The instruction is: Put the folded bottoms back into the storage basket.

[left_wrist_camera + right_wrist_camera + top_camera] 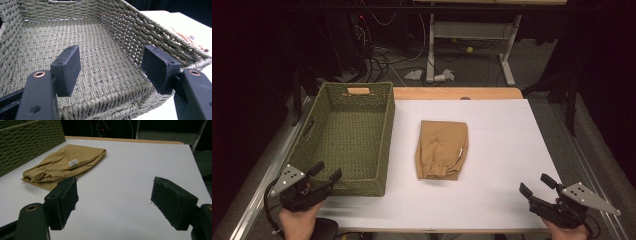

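A: What are we looking at, biggest thing first?

B: We're seeing the white table (492, 195) lying under both tools. The green woven basket (349, 135) is sitting just ahead of our left gripper (326, 174), whose jaws are gaping wide over its near rim, holding nothing.

A: And the cloth?

B: The folded tan garment (62, 165) is lying ahead and to the left of our right gripper (113, 200), well apart from it. Those jaws are standing wide open too, gripping nothing
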Available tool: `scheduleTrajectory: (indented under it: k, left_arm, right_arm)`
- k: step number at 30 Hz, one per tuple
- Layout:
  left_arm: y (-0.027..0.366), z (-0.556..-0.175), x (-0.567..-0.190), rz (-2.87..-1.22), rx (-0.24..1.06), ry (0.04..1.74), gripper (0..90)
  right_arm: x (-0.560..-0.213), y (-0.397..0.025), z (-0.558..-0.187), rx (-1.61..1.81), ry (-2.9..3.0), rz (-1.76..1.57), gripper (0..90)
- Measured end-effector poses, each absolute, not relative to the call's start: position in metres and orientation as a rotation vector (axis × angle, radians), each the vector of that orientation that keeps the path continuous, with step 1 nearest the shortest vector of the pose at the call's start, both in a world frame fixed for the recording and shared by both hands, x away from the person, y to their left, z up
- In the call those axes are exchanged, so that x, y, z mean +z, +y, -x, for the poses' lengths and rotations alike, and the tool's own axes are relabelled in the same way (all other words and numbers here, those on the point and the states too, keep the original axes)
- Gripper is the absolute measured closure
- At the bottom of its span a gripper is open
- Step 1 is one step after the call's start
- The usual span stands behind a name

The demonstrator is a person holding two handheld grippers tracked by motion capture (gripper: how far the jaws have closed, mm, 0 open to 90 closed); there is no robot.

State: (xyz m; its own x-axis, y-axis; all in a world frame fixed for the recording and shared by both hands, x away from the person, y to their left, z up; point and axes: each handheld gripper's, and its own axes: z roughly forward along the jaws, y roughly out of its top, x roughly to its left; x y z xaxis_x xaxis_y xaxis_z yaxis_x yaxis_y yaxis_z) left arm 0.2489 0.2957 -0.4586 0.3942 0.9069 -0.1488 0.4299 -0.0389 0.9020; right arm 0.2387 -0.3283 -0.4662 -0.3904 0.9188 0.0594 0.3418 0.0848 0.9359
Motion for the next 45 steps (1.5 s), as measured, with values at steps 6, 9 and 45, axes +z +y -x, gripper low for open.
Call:
scheduleTrajectory:
  k: [6,9,45]
  left_arm:
    - [0.293,-0.25,-0.458,-1.661,0.599,1.188,30.6]
    - [0.293,-0.25,-0.458,-1.66,0.596,1.185,30.6]
    - [0.262,-0.256,-0.45,-1.723,0.597,1.071,30.6]
  right_arm:
    - [-0.466,-0.328,-0.239,1.303,1.799,-1.239,22.7]
    - [-0.466,-0.328,-0.239,1.304,1.803,-1.241,22.6]
    - [-0.467,-0.326,-0.241,1.298,1.814,-1.243,22.6]
